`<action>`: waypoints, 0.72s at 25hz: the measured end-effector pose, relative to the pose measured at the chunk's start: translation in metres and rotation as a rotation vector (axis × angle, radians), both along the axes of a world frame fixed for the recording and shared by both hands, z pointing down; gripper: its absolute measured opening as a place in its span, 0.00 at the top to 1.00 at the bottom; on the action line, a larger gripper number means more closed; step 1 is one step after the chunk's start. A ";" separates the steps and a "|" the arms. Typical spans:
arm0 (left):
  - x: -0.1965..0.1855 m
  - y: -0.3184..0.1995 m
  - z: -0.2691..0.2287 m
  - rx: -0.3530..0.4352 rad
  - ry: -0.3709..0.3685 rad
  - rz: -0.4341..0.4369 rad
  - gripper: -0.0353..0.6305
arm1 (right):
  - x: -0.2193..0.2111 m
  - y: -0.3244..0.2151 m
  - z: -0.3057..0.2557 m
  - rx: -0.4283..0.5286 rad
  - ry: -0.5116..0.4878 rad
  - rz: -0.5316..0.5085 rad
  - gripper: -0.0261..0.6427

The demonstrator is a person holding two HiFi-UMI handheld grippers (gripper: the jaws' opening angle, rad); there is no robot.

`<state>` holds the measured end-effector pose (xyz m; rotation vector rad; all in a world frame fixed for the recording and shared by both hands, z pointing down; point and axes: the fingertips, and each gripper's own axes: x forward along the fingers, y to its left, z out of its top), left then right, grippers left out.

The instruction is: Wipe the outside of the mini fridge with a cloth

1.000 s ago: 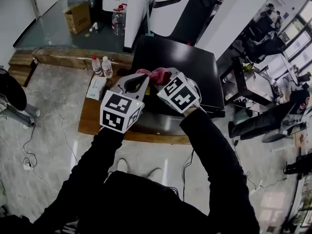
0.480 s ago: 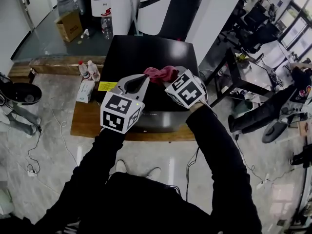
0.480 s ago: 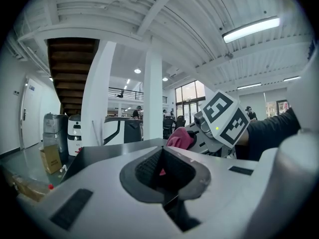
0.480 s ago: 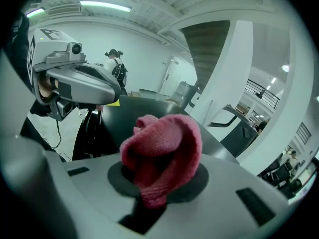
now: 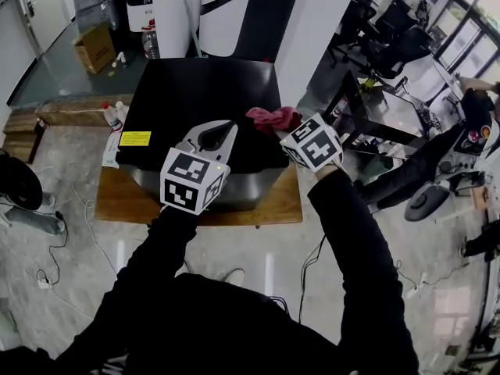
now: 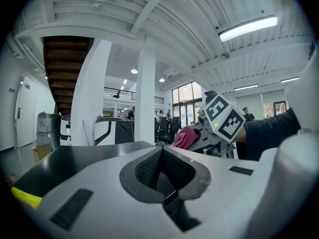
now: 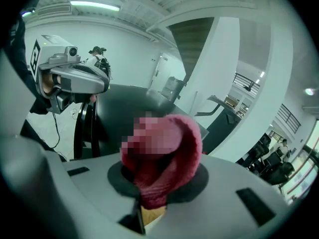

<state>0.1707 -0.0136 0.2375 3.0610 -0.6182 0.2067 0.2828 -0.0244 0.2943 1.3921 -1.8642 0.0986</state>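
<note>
1. Pale glossy flooring of an open workshop surrounds a low wooden bench point(image 5: 117, 201) at the frame's centre.
2. On it stands the black mini fridge point(image 5: 195, 92), with its flat top turned up toward the head view and its grey front facing the person.
3. The pink cloth point(image 5: 273, 118) lies bunched at the top's right edge; whether it touches the top is unclear.
4. The right gripper point(image 5: 287, 127) has its jaws clamped on the cloth. The broad top spreads leftward and up-frame from it, so the next stroke likely runs that way.
5. The left gripper point(image 5: 221, 129) hangs over the top's front, left of the cloth, with its jaws together on nothing.
</note>
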 end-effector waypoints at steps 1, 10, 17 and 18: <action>0.005 0.004 0.001 0.001 0.000 -0.001 0.94 | 0.011 0.005 0.001 0.001 0.000 0.010 0.85; -0.001 0.024 -0.029 0.051 0.044 -0.044 0.94 | 0.022 0.041 -0.070 0.193 -0.136 -0.012 0.85; -0.079 0.023 -0.067 0.141 0.129 -0.102 0.94 | -0.097 0.065 -0.132 0.418 -0.239 -0.183 0.85; -0.095 0.021 -0.068 0.147 0.139 -0.111 0.94 | -0.118 0.066 -0.133 0.442 -0.250 -0.204 0.85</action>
